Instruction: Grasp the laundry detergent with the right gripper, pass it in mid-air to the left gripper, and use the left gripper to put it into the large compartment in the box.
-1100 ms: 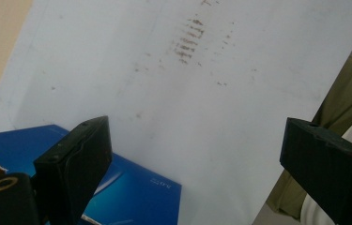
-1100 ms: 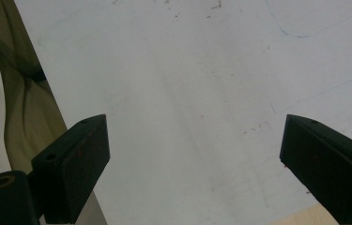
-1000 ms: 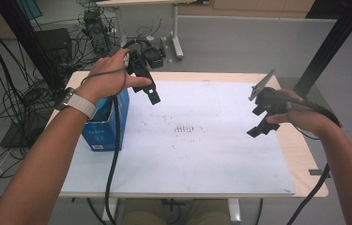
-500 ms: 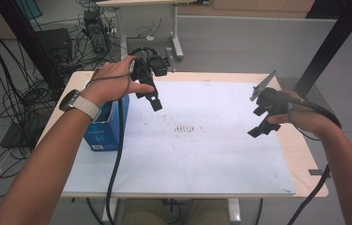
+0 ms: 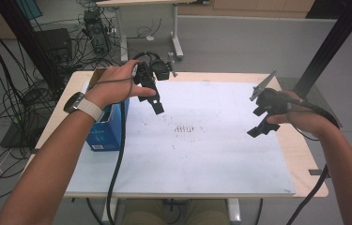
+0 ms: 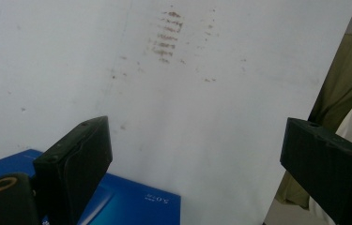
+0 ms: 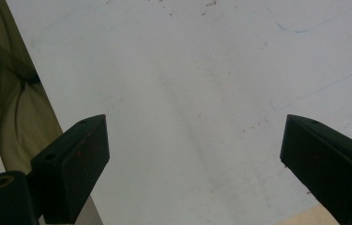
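L gripper (image 5: 151, 96) is held above the table's left-rear w/ jaws spread, empty; the blue box (image 5: 105, 126) at the left edge, just below it, is judged the nearest target, so it should be approached from above w/ jaws kept wide. R gripper (image 5: 262, 119) hovers apart over the white sheet (image 5: 202, 154), jaws released, nothing gripped. Brown smudges (image 5: 185, 129) mid-sheet and the L cable (image 5: 117, 159) draped past the box are noted; cable could snag.

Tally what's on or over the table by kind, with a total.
Blue box: 1
White sheet: 1
Patch of dark marks: 1
Hand-held tongs, left and right, both open: 2
Total: 5
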Motion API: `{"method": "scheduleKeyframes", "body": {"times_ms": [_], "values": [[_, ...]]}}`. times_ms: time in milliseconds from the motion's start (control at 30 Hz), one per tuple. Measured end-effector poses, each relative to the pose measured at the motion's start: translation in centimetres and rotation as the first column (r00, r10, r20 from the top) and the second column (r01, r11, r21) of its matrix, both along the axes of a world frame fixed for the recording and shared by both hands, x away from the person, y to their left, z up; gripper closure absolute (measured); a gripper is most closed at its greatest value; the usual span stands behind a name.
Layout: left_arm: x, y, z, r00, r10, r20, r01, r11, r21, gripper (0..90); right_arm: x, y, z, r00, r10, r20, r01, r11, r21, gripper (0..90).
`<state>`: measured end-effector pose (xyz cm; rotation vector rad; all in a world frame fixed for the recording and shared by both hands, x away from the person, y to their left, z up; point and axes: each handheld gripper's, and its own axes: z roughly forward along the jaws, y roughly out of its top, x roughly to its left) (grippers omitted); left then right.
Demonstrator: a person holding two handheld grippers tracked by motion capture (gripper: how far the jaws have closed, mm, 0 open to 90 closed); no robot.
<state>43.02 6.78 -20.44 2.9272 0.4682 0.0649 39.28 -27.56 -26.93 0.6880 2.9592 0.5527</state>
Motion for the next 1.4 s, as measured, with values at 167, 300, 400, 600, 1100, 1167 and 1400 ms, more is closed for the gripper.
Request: {"method": "scheduleKeyframes", "body": {"times_ms": [167, 300, 400, 600, 1100, 1167, 1400], "values": [[-0.1, 0.3, -0.1, 0.9999, 0.01, -0.004, -0.01, 0.9999, 0.0, 9.7, 0.0, 0.0, 0.1, 1.0, -0.002, 0.006, 0.002, 1.0, -0.001, 8.4], [-0.1, 0.4, -0.3, 0.9999, 0.012, -0.007, -0.012, 0.9999, -0.003, 9.7, 0.0, 0.0, 0.1, 1.0, -0.002, 0.006, 0.002, 1.0, 0.0, 8.4], [-0.2, 0.4, -0.4, 0.9999, 0.013, -0.012, -0.013, 0.9999, 0.0, 9.8, -0.1, 0.1, 0.1, 1.0, -0.002, 0.004, 0.002, 1.0, -0.001, 8.4], [-0.3, 0.6, -0.6, 0.9998, 0.017, -0.013, -0.017, 0.9998, 0.003, 9.9, -0.1, 0.3, 0.1, 1.0, 0.001, 0.006, -0.001, 1.0, -0.001, 8.4], [-0.2, 0.8, -0.9, 0.9997, 0.014, -0.019, -0.014, 0.9998, 0.013, 10.2, -0.1, 0.5, -0.1, 1.0, 0.005, 0.005, -0.005, 1.0, 0.001, 8.4], [-0.2, 0.8, -1.0, 0.9995, 0.023, -0.02, -0.023, 0.9997, 0.006, 10.2, -0.2, 0.4, 0.0, 1.0, 0.004, 0.006, -0.004, 1.0, 0.0, 8.4], [-0.2, 0.7, -0.9, 0.9994, 0.023, -0.024, -0.023, 0.9997, 0.009, 10.2, -0.2, 0.2, -0.1, 1.0, 0.002, 0.006, -0.002, 1.0, 0.0, 8.4]]}}
